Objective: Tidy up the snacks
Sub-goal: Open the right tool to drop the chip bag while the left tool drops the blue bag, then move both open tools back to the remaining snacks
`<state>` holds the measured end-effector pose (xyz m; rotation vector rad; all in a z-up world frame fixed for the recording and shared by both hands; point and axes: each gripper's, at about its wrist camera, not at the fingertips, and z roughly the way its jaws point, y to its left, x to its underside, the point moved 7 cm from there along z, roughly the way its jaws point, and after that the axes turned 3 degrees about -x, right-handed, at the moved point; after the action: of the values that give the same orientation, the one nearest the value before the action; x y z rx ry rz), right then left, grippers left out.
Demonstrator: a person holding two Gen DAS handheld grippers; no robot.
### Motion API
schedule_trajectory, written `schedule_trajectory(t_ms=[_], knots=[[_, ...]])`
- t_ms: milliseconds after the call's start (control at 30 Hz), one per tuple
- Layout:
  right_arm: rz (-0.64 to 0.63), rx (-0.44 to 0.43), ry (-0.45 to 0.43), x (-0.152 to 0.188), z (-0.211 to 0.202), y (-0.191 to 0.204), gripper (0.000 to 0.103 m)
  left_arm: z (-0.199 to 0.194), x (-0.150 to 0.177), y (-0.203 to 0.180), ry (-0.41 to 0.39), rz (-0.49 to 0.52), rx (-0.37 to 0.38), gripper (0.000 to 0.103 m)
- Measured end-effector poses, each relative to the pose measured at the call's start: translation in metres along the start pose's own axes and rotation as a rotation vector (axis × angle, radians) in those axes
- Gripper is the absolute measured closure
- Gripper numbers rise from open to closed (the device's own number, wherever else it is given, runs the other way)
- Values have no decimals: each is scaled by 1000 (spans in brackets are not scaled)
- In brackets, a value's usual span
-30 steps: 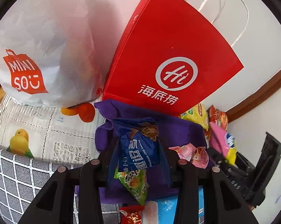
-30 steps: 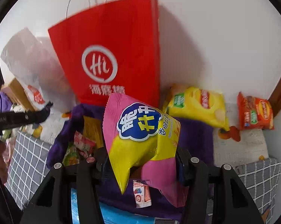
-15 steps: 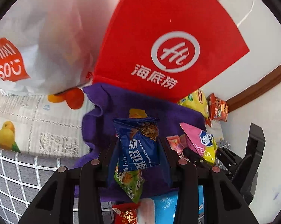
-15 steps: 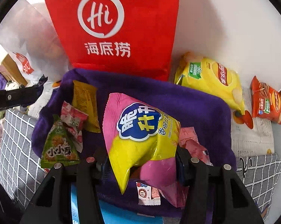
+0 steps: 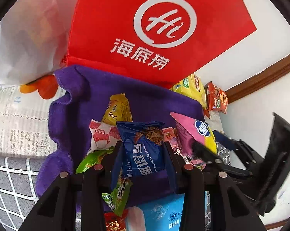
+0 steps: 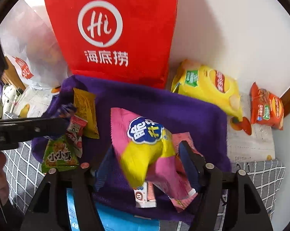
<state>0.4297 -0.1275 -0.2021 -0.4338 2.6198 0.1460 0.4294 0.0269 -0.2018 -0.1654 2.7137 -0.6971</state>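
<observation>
Purple towel lies on a grey grid-check cloth against a white wall, its far edge touching a red paper bag printed "Hi 海底捞", with a white bag at the towel's far-left corner. Left claw is clamped on a blue packet reading "chocolate chip cookies", held over the towel's near edge. Right claw has just been opening, jaws apart; the pink-yellow snack bag sits blurred between them above the towel, yellow chip bag and orange packet off its far-right corner.
</observation>
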Motion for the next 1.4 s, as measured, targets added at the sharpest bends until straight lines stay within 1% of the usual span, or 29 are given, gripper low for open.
schedule_trajectory(t_ms=[33, 300, 367, 433, 500, 533, 733, 867, 933, 967, 1067, 1100, 1233, 1300, 1400], knots=[[4, -1, -16, -2, -5, -1, 33, 1, 0, 0, 5, -4, 2, 64], [16, -10, -125, -12, -41, -5, 33, 14, 0, 0, 17, -24, 7, 64], [20, -13, -147, -14, -46, -6, 33, 16, 0, 1, 22, -42, 18, 62], [26, -17, -165, -15, -52, -7, 33, 15, 0, 2, 31, -51, 34, 57], [30, -20, -175, -15, -55, -7, 33, 9, -1, 3, 24, -61, 45, 51], [33, -23, -182, -16, -57, -7, 33, 6, -2, 3, 14, -65, 51, 50], [45, -44, -235, -18, -71, -1, 33, -21, -6, 0, -45, -57, 42, 49], [25, -24, -258, -18, -85, 9, 33, -44, -9, -5, -78, -28, 27, 49], [32, -21, -264, -17, -93, 14, 33, -59, -10, -9, -93, -10, 30, 49], [41, -22, -270, -16, -97, 16, 33, -68, -10, -11, -105, -3, 18, 49], [52, -51, -283, -7, -112, 26, 33, -98, -6, -10, -153, 16, -18, 47], [49, -59, -278, -2, -115, 29, 33, -106, -2, -10, -166, 18, -14, 45], [16, -63, -268, 27, -126, 47, 36, -115, 18, -7, -148, 28, -23, 44], [6, -65, -259, 45, -129, 58, 37, -119, 30, 1, -141, 20, -43, 44], [12, -85, -231, 69, -128, 71, 41, -125, 47, 16, -132, -5, -68, 44]])
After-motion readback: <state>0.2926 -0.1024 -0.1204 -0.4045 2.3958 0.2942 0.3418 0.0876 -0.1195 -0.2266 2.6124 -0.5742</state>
